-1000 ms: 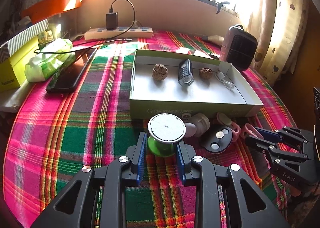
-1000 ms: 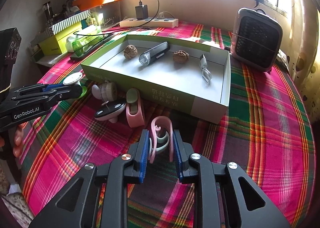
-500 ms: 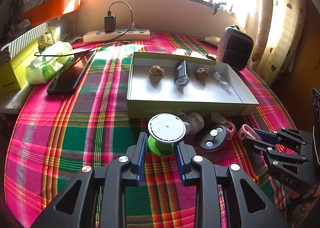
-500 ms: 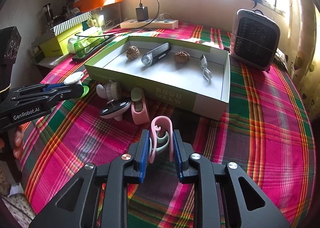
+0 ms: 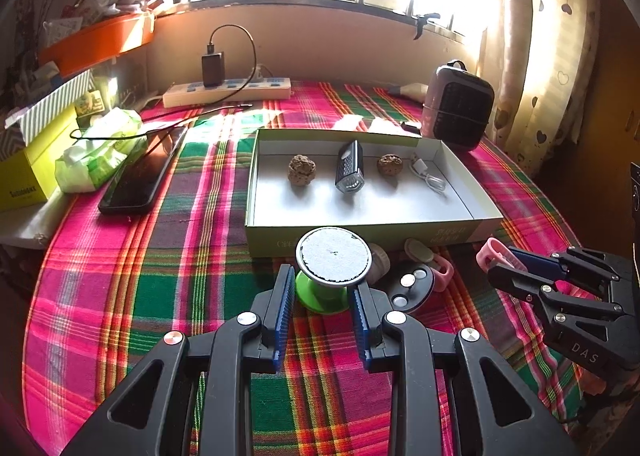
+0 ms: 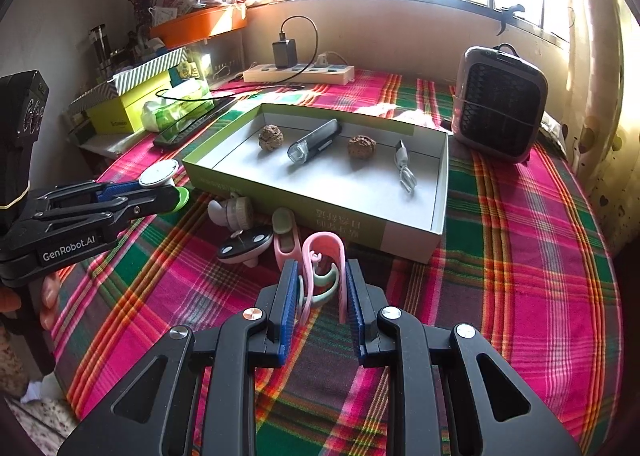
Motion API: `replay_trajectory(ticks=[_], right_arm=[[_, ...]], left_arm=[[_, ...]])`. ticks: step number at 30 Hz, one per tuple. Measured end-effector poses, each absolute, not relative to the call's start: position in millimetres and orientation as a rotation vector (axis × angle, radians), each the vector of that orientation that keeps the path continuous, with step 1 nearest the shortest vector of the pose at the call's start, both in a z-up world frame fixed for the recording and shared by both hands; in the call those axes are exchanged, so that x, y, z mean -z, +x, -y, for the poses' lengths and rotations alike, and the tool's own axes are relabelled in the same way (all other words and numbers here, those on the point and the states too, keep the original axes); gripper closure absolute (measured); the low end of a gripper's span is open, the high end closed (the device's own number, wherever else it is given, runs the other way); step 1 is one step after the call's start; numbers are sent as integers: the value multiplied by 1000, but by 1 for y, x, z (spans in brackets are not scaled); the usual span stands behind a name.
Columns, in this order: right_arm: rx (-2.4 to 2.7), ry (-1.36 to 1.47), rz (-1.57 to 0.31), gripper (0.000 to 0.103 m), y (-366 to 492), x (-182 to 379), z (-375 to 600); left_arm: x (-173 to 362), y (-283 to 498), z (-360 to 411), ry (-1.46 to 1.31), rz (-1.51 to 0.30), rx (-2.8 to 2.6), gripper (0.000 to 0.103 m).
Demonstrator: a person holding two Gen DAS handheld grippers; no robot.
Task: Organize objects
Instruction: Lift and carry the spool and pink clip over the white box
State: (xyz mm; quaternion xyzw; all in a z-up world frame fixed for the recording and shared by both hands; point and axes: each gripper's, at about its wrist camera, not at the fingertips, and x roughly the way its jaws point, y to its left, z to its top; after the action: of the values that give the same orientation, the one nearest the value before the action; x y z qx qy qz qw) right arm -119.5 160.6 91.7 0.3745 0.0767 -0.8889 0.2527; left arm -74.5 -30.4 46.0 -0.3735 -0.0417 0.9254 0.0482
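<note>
Two things in hand. Green spool-shaped piece with a white disc top, pinched at its narrow green waist between the blue pads of the left claw, near the front wall of the shallow green-and-white box. Looks light, hard plastic, smooth at the waist: likely to slip or twist if taken on the wide disc, so the waist under the rim seems the sound hold. Pink arch-shaped clip with a pale green hook inside, squeezed by its two legs in the right claw, just off the near right corner of the same box. Seems thin and springy, light; legs likely to flex inward, so a gentle clamp low on the legs rather than at the crown. Both claws closed down on their pieces, nothing loose between the pads.

On the plaid cloth of the desk, between the two claws: a white brush-like knob, a dark oval piece with silver dots, a pink holder. Inside the box, in a row along the far side: two walnuts, a dark torch, a coiled white cable. Beyond, a small heater far right, a phone and a power strip far left.
</note>
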Motion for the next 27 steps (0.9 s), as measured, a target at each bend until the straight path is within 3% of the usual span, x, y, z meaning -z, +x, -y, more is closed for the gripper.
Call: replay_trajectory(ticks=[27], right_arm=[[2476, 997, -155, 79, -160, -115, -154]], left_arm=[[-63, -112, 23, -1101, 114, -2812, 78]])
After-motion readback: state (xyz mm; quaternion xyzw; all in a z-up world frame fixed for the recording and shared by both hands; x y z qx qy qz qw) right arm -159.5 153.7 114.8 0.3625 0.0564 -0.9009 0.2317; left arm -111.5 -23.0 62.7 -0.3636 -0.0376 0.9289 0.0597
